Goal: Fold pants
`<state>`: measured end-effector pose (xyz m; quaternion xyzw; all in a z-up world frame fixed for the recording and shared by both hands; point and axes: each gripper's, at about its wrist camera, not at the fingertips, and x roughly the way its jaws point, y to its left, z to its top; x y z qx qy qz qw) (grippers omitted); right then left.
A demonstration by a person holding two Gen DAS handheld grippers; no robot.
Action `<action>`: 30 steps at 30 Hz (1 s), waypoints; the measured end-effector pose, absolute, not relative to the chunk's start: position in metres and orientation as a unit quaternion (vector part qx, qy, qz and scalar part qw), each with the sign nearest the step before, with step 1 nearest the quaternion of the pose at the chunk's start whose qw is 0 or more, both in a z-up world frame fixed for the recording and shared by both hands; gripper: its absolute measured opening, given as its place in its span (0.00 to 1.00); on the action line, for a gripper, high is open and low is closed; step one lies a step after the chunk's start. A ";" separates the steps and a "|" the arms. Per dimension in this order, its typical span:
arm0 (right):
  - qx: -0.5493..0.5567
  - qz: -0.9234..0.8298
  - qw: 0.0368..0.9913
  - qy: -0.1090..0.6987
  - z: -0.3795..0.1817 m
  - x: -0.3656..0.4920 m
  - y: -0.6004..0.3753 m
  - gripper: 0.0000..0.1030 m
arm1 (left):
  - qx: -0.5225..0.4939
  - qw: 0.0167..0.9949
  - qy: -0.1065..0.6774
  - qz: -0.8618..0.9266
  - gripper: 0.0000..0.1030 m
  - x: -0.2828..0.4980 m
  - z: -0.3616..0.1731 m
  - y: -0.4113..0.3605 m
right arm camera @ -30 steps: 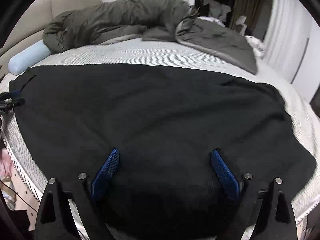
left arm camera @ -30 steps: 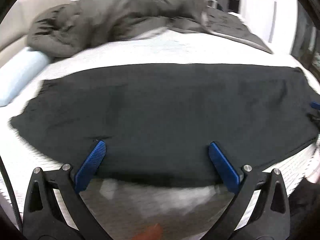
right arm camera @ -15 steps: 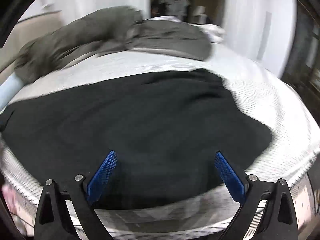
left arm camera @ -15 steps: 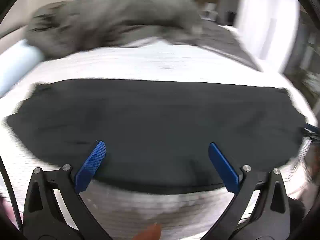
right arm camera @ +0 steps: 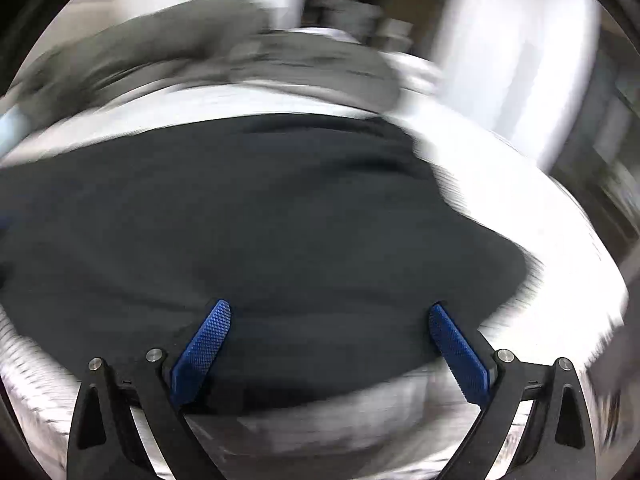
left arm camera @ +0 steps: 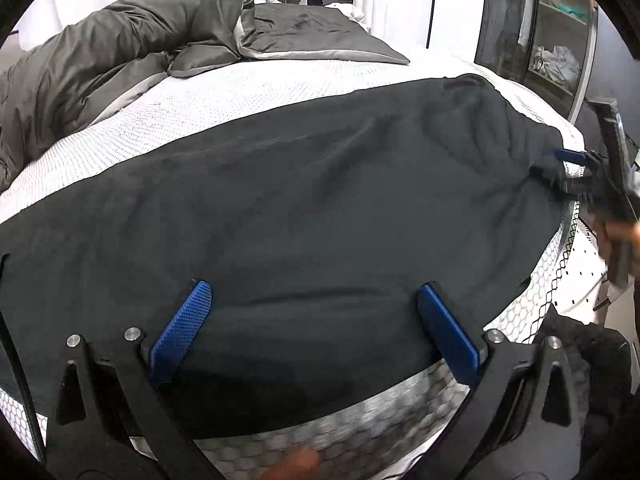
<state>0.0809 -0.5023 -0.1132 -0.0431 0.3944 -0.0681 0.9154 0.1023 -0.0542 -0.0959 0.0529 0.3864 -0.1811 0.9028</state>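
Observation:
Black pants lie spread flat across a white mattress, long side running left to right. My left gripper is open just above the pants' near edge, with nothing between its blue pads. In the blurred right wrist view, my right gripper hangs open over the near edge of the pants, close to their right end. The right gripper also shows in the left wrist view at the pants' far right end, and the cloth bunches up beside it.
A grey duvet is heaped along the far side of the bed. The mattress edge runs right under my left gripper. A dark glass-fronted cabinet stands at the right, and a dark heap lies on the floor below it.
Both views have swung right along the bed. The left gripper now sits nearer the pants' right half. The right gripper has drawn back to the near right edge. Both stayed open.

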 end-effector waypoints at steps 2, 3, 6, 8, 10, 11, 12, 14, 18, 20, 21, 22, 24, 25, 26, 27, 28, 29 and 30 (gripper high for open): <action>-0.012 -0.117 0.909 0.400 -0.116 0.084 -0.543 0.97 | 0.051 0.902 0.388 -0.181 1.00 0.100 -0.097 -0.048; 0.002 -0.118 0.907 0.405 -0.115 0.084 -0.554 0.97 | 0.050 0.902 0.390 -0.179 1.00 0.103 -0.097 -0.046; 0.013 -0.110 0.908 0.403 -0.102 0.086 -0.554 0.97 | 0.037 0.900 0.401 -0.166 1.00 0.111 -0.087 -0.039; -0.004 -0.097 0.919 0.383 -0.085 0.082 -0.533 0.97 | 0.019 0.902 0.402 -0.155 1.00 0.109 -0.073 -0.032; -0.009 -0.041 0.928 0.370 -0.070 0.084 -0.495 0.97 | 0.007 0.903 0.400 -0.157 1.00 0.124 -0.058 -0.033; -0.013 -0.014 0.928 0.372 -0.068 0.089 -0.484 0.97 | 0.015 0.902 0.401 -0.158 1.00 0.132 -0.054 -0.039; -0.023 0.025 0.926 0.375 -0.066 0.097 -0.459 0.97 | 0.029 0.901 0.404 -0.153 1.00 0.142 -0.051 -0.048; -0.042 0.088 0.918 0.384 -0.070 0.115 -0.414 0.97 | 0.049 0.895 0.416 -0.155 1.00 0.161 -0.055 -0.066; -0.098 0.120 0.894 0.421 -0.101 0.150 -0.373 0.96 | 0.096 0.869 0.462 -0.152 1.00 0.182 -0.082 -0.080; -0.115 0.093 0.899 0.411 -0.109 0.154 -0.390 0.96 | 0.079 0.871 0.458 -0.157 1.00 0.180 -0.083 -0.059; -0.106 0.062 0.904 0.410 -0.109 0.156 -0.413 0.96 | 0.074 0.875 0.457 -0.144 1.00 0.179 -0.083 -0.045; -0.100 0.034 0.908 0.405 -0.111 0.152 -0.431 0.97 | 0.069 0.877 0.457 -0.127 1.00 0.178 -0.084 -0.030; -0.087 -0.055 0.910 0.402 -0.112 0.151 -0.480 0.97 | 0.058 0.880 0.461 -0.098 1.00 0.179 -0.085 -0.001; -0.066 -0.089 0.907 0.407 -0.114 0.152 -0.508 1.00 | 0.053 0.881 0.463 -0.084 1.00 0.180 -0.085 0.011; -0.024 -0.065 0.908 0.412 -0.114 0.151 -0.525 1.00 | 0.050 0.882 0.464 -0.066 1.00 0.182 -0.084 0.024; 0.006 -0.049 0.908 0.416 -0.114 0.153 -0.534 1.00 | 0.048 0.881 0.467 -0.052 1.00 0.183 -0.083 0.034; 0.008 -0.046 0.908 0.417 -0.112 0.152 -0.534 1.00 | 0.045 0.880 0.471 -0.042 1.00 0.185 -0.082 0.042; -0.021 -0.053 0.910 0.411 -0.106 0.150 -0.523 0.99 | 0.041 0.878 0.476 -0.033 1.00 0.187 -0.079 0.048; -0.037 -0.060 0.912 0.403 -0.104 0.143 -0.518 0.99 | 0.035 0.876 0.481 -0.024 1.00 0.188 -0.075 0.054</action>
